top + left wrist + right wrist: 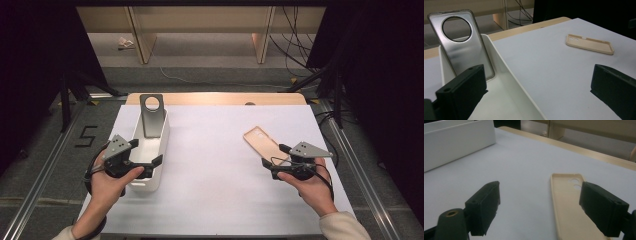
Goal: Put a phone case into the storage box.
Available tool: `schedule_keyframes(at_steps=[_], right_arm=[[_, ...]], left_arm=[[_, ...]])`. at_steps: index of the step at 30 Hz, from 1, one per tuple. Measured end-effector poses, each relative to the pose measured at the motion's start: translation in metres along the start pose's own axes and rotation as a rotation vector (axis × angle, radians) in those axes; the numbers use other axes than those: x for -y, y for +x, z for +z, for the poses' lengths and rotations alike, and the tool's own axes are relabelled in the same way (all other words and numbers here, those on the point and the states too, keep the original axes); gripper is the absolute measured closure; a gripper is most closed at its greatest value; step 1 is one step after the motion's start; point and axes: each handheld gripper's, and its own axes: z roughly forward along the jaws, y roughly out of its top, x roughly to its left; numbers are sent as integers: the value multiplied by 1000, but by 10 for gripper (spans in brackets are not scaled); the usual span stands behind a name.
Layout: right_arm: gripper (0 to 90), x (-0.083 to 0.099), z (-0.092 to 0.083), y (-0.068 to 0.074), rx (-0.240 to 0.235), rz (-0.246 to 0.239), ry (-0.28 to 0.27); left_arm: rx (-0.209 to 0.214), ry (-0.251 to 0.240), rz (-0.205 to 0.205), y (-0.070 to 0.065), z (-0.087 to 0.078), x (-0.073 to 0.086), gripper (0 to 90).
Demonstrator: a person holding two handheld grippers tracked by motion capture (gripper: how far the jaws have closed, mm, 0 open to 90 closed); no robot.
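Over the beige plastic phone case (263, 142) hovers the right gripper (281, 156), jaws apart. At the white rectangular bin (159, 170), the left gripper (147, 159) gapes empty.

Open table (215, 165) between bin (159, 150) and case (263, 142)

A lab or recording workspace, not a home. A wooden table covered by a white sheet (215, 165) stands on grey carpet, flanked by aluminium floor rails (42, 165) and black stand legs (65, 107). A taped numeral "5" (86, 136) marks the floor off the table's left edge. Loose cables (295, 47) trail past plain wooden furniture legs (142, 45) (beyond the far edge).
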Motion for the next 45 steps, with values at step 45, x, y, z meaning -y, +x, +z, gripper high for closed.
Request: schedule_keyframes(at_steps=[45], right_arm=[[188, -3, 12, -27, 81, 34, 34]], left_arm=[[32, 5, 43, -17, -5, 19, 0]])
